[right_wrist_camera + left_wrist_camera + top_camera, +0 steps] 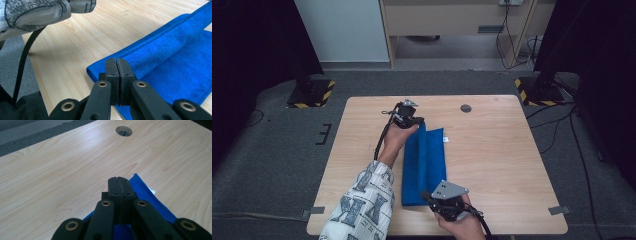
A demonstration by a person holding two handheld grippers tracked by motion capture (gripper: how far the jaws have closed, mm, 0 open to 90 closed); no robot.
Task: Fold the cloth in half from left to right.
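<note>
Centrally on the light wooden tabletop (492, 150): one blue towel (424, 165), folded lengthwise into a long narrow strip running from the far middle toward the near edge, a small white tag at its far right corner.

Left gripper (416, 121): at the towel's far end, jaws pressed together on the fabric; in the left gripper view the blue cloth (145, 192) emerges from beneath the closed jaw tips (117, 181).

Right gripper (428, 196): at the towel's near end, grey three-cornered plate on top, jaws likewise closed; in the right gripper view the tips (116, 63) meet at the towel's near left corner, where the rolled fold (162, 50) lies over the flat layer.

Patterned sleeve (362, 205): on the left forearm, alongside the towel's left edge.

Round cable hole (466, 108): in the tabletop, far side, well apart from the towel.

Black cable (23, 60): trails beside the sleeve.
</note>
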